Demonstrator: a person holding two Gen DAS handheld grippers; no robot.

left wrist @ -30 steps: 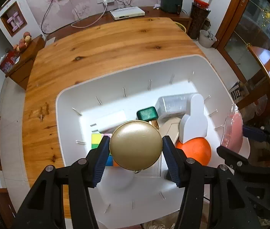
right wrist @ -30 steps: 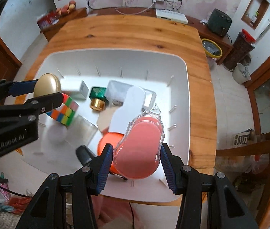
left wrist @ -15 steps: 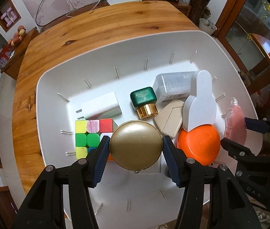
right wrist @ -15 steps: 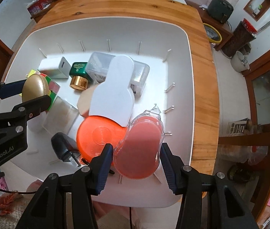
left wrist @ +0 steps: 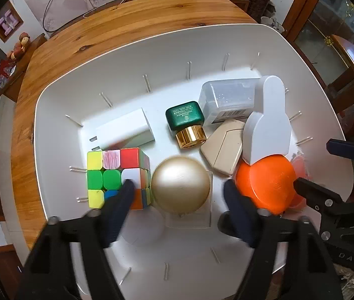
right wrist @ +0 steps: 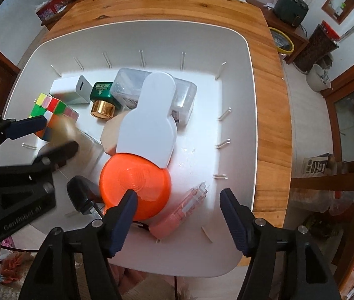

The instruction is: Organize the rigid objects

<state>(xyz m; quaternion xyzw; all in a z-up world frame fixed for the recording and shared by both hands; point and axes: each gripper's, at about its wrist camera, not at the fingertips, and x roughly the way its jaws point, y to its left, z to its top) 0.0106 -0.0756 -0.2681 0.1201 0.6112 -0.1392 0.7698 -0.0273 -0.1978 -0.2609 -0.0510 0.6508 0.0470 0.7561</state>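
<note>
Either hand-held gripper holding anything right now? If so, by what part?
Nothing is held. The left hand-held gripper is open around the gold ball, fingers clear of it. The right hand-held gripper is open over the pink bottle lying in the tray.

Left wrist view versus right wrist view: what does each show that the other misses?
Only the left wrist view shows the gold ball sharply, resting free between the open left tongs. Only the right wrist view shows the pink bottle lying whole between the open right tongs, plus a black plug beside the orange bowl. Both show the white tray, colour cube, green bottle and white flat bottle.
</note>
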